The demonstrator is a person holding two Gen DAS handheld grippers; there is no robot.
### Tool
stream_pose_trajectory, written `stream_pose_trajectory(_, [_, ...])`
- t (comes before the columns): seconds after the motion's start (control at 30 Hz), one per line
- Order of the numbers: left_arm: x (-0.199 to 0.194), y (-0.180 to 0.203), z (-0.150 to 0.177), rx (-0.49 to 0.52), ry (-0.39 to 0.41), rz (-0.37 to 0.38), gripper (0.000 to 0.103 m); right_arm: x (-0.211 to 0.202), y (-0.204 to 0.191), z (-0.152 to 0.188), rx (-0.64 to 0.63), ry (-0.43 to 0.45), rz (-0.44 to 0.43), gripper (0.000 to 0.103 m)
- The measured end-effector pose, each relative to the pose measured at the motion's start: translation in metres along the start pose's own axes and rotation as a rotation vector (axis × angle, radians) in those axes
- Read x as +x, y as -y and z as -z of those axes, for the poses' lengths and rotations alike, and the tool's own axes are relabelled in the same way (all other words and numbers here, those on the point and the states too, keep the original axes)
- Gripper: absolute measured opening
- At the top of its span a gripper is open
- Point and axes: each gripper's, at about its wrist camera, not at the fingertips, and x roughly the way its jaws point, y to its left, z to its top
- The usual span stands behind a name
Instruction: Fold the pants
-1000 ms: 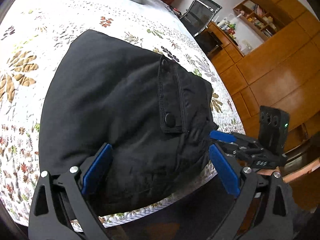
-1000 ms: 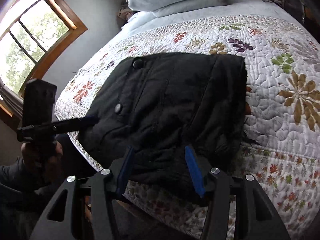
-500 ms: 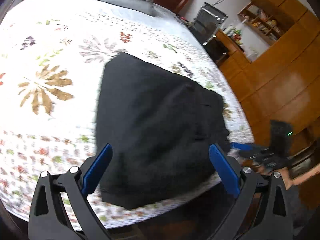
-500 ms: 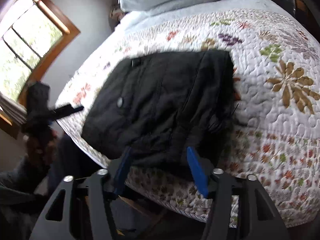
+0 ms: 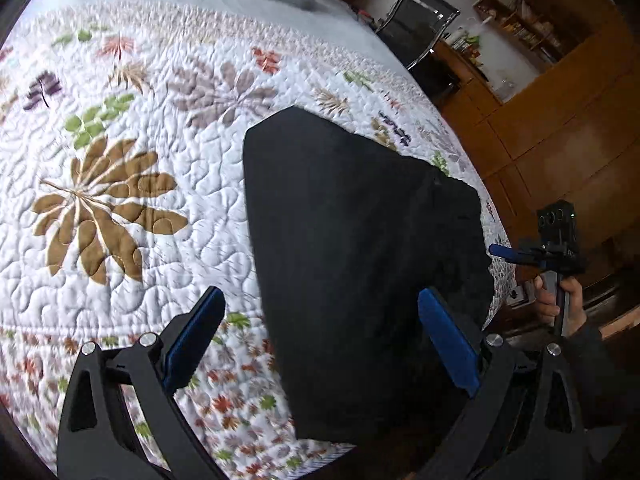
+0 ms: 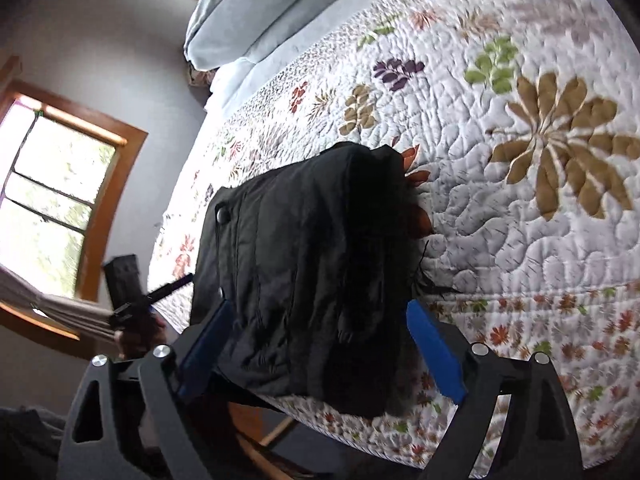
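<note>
The black pants (image 5: pixel 360 248) lie folded into a compact bundle at the near edge of the quilted bed; they also show in the right wrist view (image 6: pixel 316 272), with a snap button on top. My left gripper (image 5: pixel 320 344) is open and empty, hovering just in front of the bundle's near edge. My right gripper (image 6: pixel 320 352) is open and empty, its blue pads on either side of the bundle's near end without gripping. Each gripper shows in the other's view, the right one (image 5: pixel 516 256) at the bundle's right, the left one (image 6: pixel 168 286) at its left.
The white floral quilt (image 5: pixel 120 200) covers the bed, with grey pillows (image 6: pixel 248 16) at the head. A wooden wardrobe (image 5: pixel 560 128), shelves and a black chair (image 5: pixel 420 24) stand to the right. A wood-framed window (image 6: pixel 60 200) is on the left wall.
Both grippers have drawn back from the bundle and turned. The right gripper's jaws have widened. The pants stay folded on the bed.
</note>
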Motion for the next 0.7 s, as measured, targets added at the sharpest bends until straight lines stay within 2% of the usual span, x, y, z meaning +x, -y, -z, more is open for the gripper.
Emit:
stream_pose_trajectory(0.1, [0.011,-0.011,-0.005,-0.029,-0.029,0.055,0.097,0.008,0.012,-0.008,0.035,-0.012,-0.023,0.089])
stream_pose_trajectory(0.2, [0.023,-0.027,-0.008,-0.123,-0.065,0.162,0.097,0.018,0.025,-0.013,0.071,-0.041,-0.056,0.09])
stream_pose_trajectory(0.33, [0.038,-0.041,-0.006,-0.215,-0.109,0.243,0.097,0.03,0.037,-0.013,0.104,-0.07,-0.095,0.091])
stream_pose_trajectory(0.43, [0.048,-0.048,-0.006,-0.26,-0.132,0.278,0.097,0.037,0.04,-0.011,0.102,-0.088,-0.128,0.092])
stream_pose_trajectory(0.6, [0.057,-0.047,-0.009,-0.274,-0.172,0.318,0.097,0.051,0.04,-0.012,0.096,-0.107,-0.15,0.092])
stream_pose_trajectory(0.7, [0.067,-0.048,-0.013,-0.285,-0.18,0.297,0.097,0.058,0.044,-0.011,0.108,-0.117,-0.166,0.092])
